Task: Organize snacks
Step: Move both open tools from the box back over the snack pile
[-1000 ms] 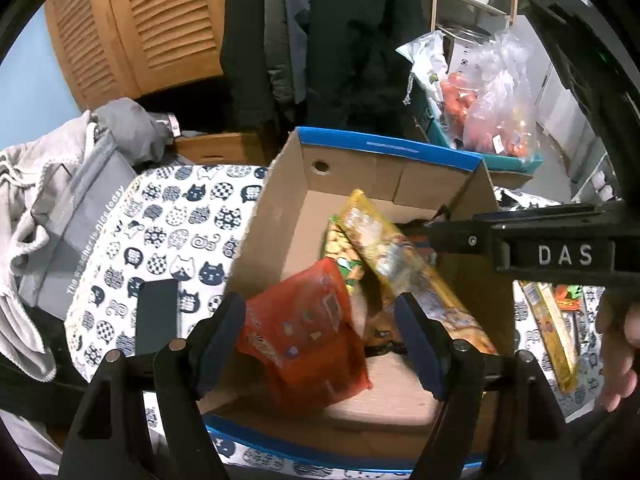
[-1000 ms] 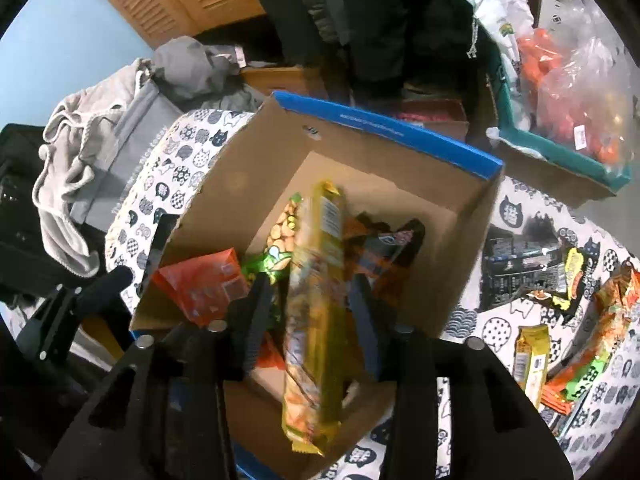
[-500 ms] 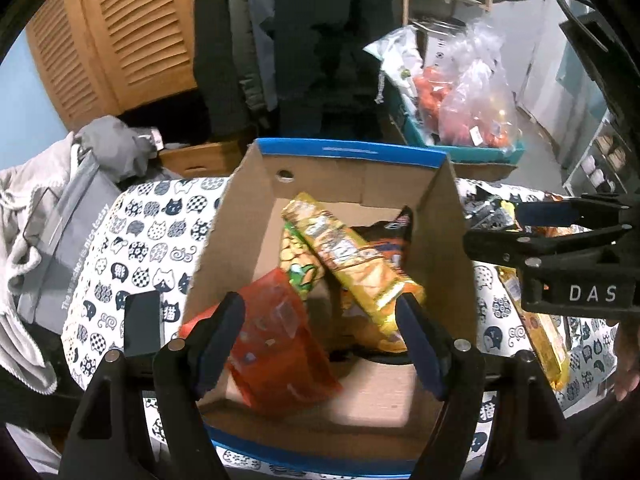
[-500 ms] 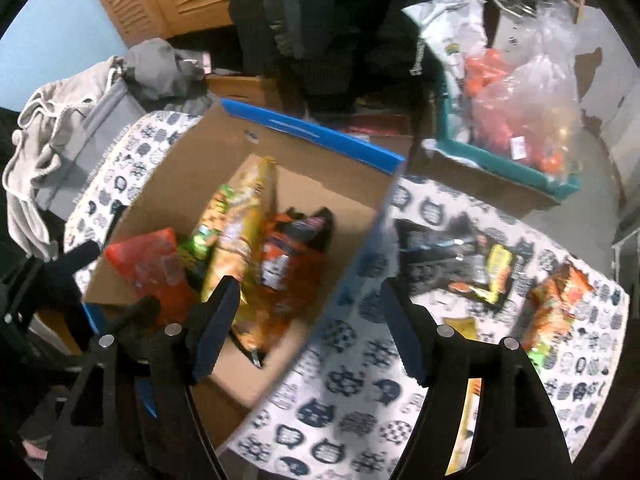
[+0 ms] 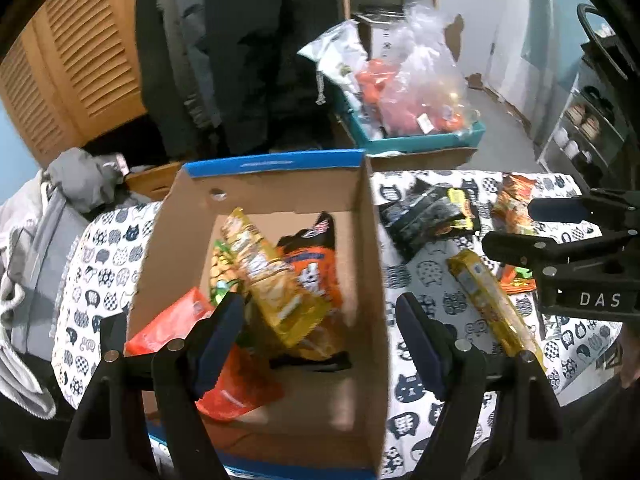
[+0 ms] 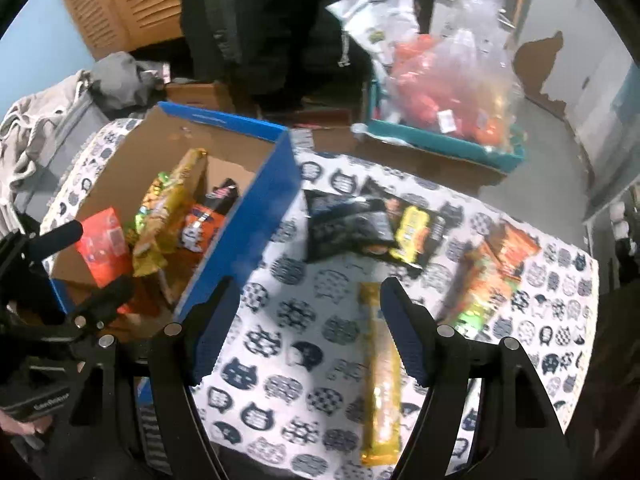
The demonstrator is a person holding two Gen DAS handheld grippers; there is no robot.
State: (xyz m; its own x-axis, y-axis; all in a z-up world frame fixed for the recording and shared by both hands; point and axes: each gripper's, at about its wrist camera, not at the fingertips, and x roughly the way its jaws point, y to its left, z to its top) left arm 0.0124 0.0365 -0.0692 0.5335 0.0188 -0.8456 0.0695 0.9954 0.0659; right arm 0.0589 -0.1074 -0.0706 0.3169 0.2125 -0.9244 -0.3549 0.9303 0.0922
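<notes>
Hovering with both sets of jaws wide and holding nothing, my right gripper has the long yellow snack packet lying between its fingers, beside the cardboard box. My left gripper straddles that box's right wall. I risk pinching only the packet's slippery edge and dropping it, or snagging cardboard. Only "DAS" on the gripper body reads; packet printing is blurred.

Both the left gripper and right gripper are black plastic with dark-blue padded fingers, silver screws; white "DAS" lettering marks one.
</notes>
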